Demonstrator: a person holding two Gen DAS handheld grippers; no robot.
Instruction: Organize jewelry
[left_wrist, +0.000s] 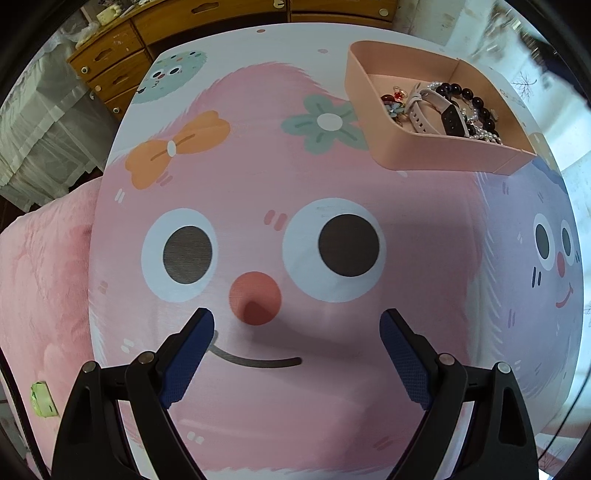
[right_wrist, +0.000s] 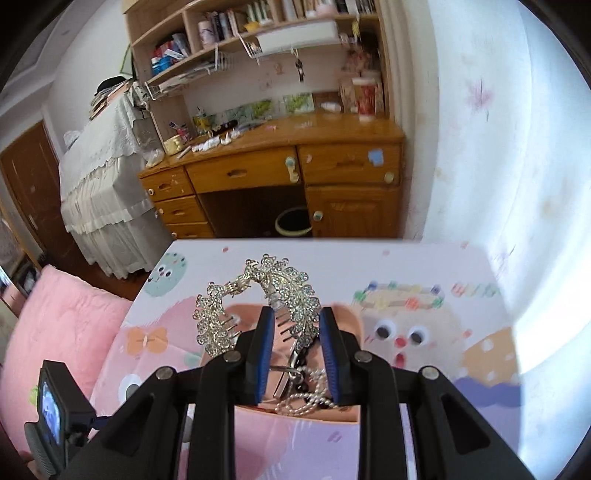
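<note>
A tray is set at the desk's far right; a watch and beads are laid inside it.

Your left gripper points almost straight down over the pink tray, which lies ahead and to its right, and its blue-padded jaws stand wide apart with nothing between them. Your right gripper tilts downward above that tray, jaws narrowed onto a rhinestone hair comb.
</note>
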